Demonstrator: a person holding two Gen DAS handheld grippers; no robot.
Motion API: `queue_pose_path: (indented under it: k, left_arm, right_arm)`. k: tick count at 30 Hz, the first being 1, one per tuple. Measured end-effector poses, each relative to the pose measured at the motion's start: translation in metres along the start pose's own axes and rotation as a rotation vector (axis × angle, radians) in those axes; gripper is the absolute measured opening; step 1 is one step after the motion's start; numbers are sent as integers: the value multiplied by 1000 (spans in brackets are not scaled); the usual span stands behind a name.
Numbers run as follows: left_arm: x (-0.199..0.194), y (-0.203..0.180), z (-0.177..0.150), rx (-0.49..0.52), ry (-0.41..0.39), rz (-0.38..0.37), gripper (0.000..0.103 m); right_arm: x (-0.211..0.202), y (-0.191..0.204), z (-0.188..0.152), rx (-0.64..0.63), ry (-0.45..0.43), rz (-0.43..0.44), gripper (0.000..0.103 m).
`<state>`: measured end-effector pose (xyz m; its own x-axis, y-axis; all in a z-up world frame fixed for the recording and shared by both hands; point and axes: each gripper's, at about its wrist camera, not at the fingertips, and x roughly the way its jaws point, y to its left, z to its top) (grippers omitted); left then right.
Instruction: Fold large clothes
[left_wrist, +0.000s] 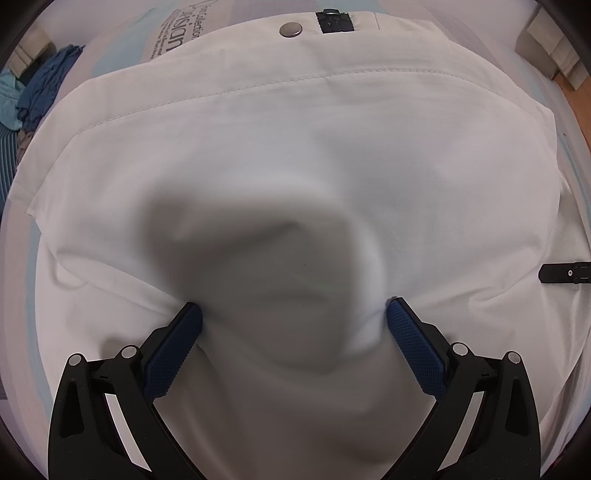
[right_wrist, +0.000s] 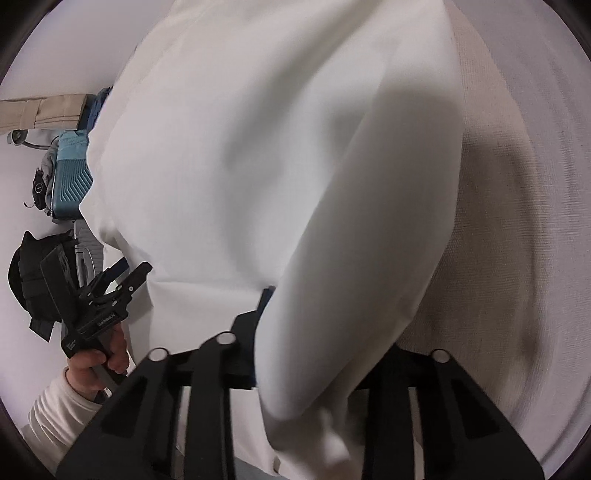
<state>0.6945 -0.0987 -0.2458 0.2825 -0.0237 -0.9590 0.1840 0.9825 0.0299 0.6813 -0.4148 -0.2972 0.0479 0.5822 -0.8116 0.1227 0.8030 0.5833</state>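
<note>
A large white garment (left_wrist: 280, 155), with a metal snap button (left_wrist: 290, 29) and a dark zipper (left_wrist: 334, 21) at its far edge, lies spread over the bed. My left gripper (left_wrist: 293, 314) has its blue-padded fingers (left_wrist: 173, 343) wide apart, with a raised fold of the white cloth bunched between them. In the right wrist view the same garment (right_wrist: 258, 155) hangs lifted, and my right gripper (right_wrist: 321, 332) is shut on a thick fold of it. The left gripper (right_wrist: 122, 280) shows there at the cloth's left edge, held by a hand.
A pile of blue and striped clothes (left_wrist: 40, 99) lies at the bed's left edge. A printed sheet (left_wrist: 173, 33) covers the bed. A black strap buckle (left_wrist: 565, 273) lies at the right. A teal suitcase (right_wrist: 70, 181) and black bag (right_wrist: 37, 280) stand by the wall.
</note>
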Motion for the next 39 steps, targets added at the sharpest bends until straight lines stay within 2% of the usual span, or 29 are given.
queue_pose_path:
  k: [6,10,12,19,26,30,36,39]
  left_arm:
    - [-2,1,-2,10,-11,-3,98]
    - [-4,0,-3,12,-17,-1,98]
    - [-6,0,-4,16,-20,-6,98]
    - [-14,5,-5,29,-27,-30,97]
    - [-13,8,-3,10,-35,-71,98]
    - [-25,14,-3,16,-42,-98,91]
    - [-75,59,-1,4,-82,-153,91]
    - [-95,87,-8,1,-91,-146,92]
  right_arm:
    - [-6,19,-4,39,-28,-131,23]
    - [-9,40,-4,65,-33,-282,21]
    - [-11,51,-3,81,-26,-329,19]
    - [-45,90,-2,105,-24,-332,15]
    - [-57,141,-5,114,-15,-355,14]
    - [-71,163,-9,150,-53,-337,14]
    - [-73,203,-24,179,-89,-336,13]
    - [-70,228,-33,191,-115,-347,13]
